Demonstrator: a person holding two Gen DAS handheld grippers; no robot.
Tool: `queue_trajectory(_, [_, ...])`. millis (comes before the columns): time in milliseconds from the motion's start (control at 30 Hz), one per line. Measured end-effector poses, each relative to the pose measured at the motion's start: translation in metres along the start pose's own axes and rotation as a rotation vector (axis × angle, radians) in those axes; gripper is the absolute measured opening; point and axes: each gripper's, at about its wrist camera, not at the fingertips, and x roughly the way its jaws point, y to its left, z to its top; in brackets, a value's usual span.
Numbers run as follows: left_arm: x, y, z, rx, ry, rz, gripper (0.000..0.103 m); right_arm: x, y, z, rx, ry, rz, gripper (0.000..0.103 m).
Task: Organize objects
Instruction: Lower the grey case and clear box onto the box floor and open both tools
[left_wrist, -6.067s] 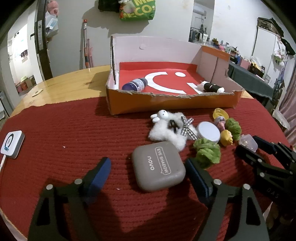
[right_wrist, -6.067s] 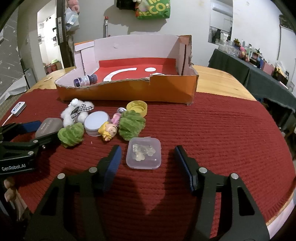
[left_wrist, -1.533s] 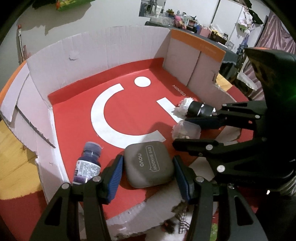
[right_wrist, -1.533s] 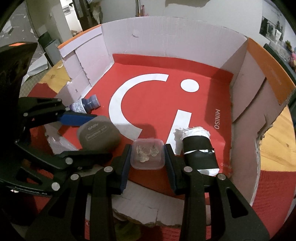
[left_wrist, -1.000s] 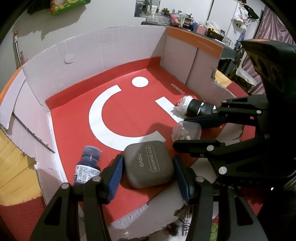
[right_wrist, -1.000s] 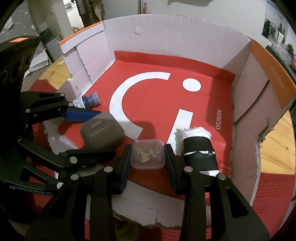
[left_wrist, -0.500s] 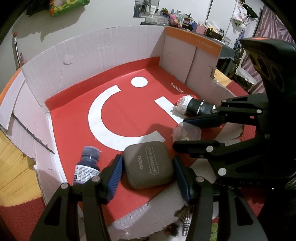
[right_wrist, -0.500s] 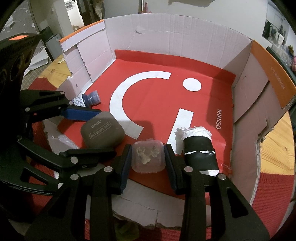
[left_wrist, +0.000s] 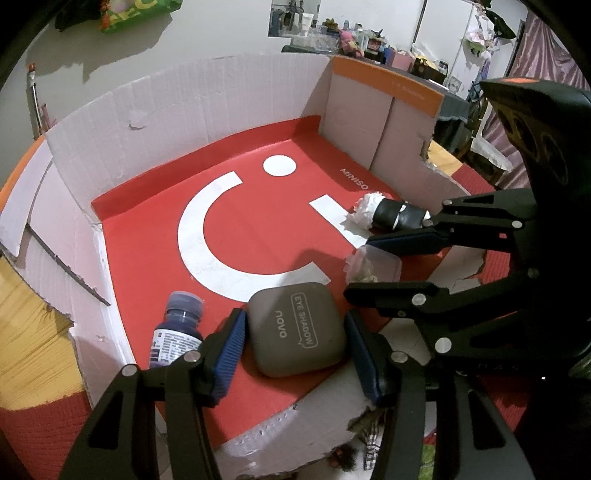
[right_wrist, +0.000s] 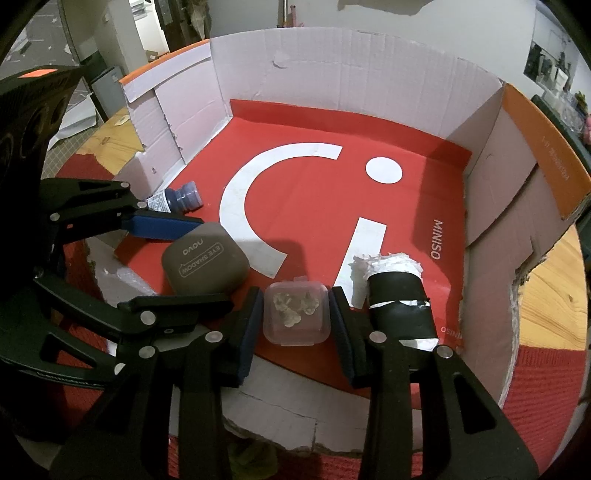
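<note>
A grey eye shadow case (left_wrist: 295, 328) lies on the red floor of the cardboard box (left_wrist: 229, 229), between the fingers of my left gripper (left_wrist: 293, 350). Small gaps show on both sides, so the gripper is open. The case also shows in the right wrist view (right_wrist: 205, 258). A small clear plastic box (right_wrist: 295, 317) rests on the box floor between the fingers of my right gripper (right_wrist: 295, 332), also with gaps, so it is open. The clear box shows in the left wrist view (left_wrist: 373, 264).
A dark blue bottle (left_wrist: 177, 332) lies left of the case by the box wall. A black-and-white roll (right_wrist: 399, 295) lies right of the clear box. The torn front wall (right_wrist: 295, 413) is under both grippers. Toys lie outside on the red mat (left_wrist: 37, 435).
Both grippers carried the case and the clear box from the mat into the cardboard box and set them down. In the last half second both pairs of fingers opened slightly.
</note>
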Motion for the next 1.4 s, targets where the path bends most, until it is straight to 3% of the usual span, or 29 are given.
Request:
queue_trajectory(867, [-0.028, -0.003, 0.005, -0.017, -0.086, 0.015, 0.060, -0.024, 0.005, 0.005, -0.003, -0.066, -0.031, 0.042])
queue_trajectory(967, [-0.036, -0.004, 0.004, -0.021, -0.109, 0.022, 0.069, -0.031, 0.006, 0.005, 0.001, -0.082, -0.038, 0.042])
queue_trajectory(1400, [-0.082, -0.018, -0.008, -0.048, -0.241, 0.100, 0.079, -0.073, 0.020, -0.004, 0.005, -0.187, -0.065, 0.054])
